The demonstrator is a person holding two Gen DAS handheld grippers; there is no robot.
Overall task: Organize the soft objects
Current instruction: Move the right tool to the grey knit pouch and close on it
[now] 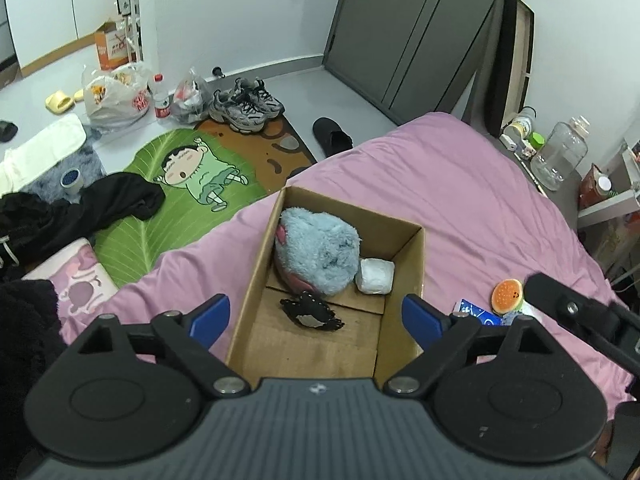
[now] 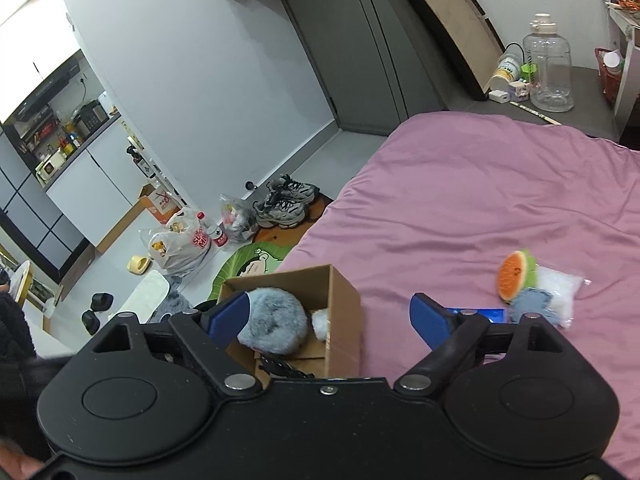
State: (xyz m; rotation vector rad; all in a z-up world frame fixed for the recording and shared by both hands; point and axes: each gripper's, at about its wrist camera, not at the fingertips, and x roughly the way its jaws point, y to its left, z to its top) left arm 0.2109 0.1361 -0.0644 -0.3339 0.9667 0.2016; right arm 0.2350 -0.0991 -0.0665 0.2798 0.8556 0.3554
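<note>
Soft toys are lying partly sorted on the pink bed sheet (image 1: 460,184). Starting at the left of the left wrist view, black clothing (image 1: 80,208) is spreading over the green cartoon floor mat (image 1: 188,184) beside the bed. Next, the open cardboard box (image 1: 256,264) is sitting on the sheet near the bed's edge, holding a fluffy grey-blue plush (image 1: 316,252) at its far end, a white wrapped bundle (image 1: 376,276) touching the plush's right side, and a small black piece (image 1: 312,314) lying alone on the box floor nearer the camera. The left claw (image 1: 316,316) is hanging above the box with its blue pads spread wide, one on each side of the box, gripping nothing. Further right, an orange-and-green watermelon slice toy (image 1: 507,292) is resting on the sheet, just beside a blue packet (image 1: 476,314). In the right wrist view the right claw (image 2: 332,316) is likewise standing wide apart and empty, over the box's right wall and the sheet, with a blue-grey fuzzy item (image 2: 532,304) and a clear bag of white stuffing (image 2: 560,288) lying against the watermelon toy.
</note>
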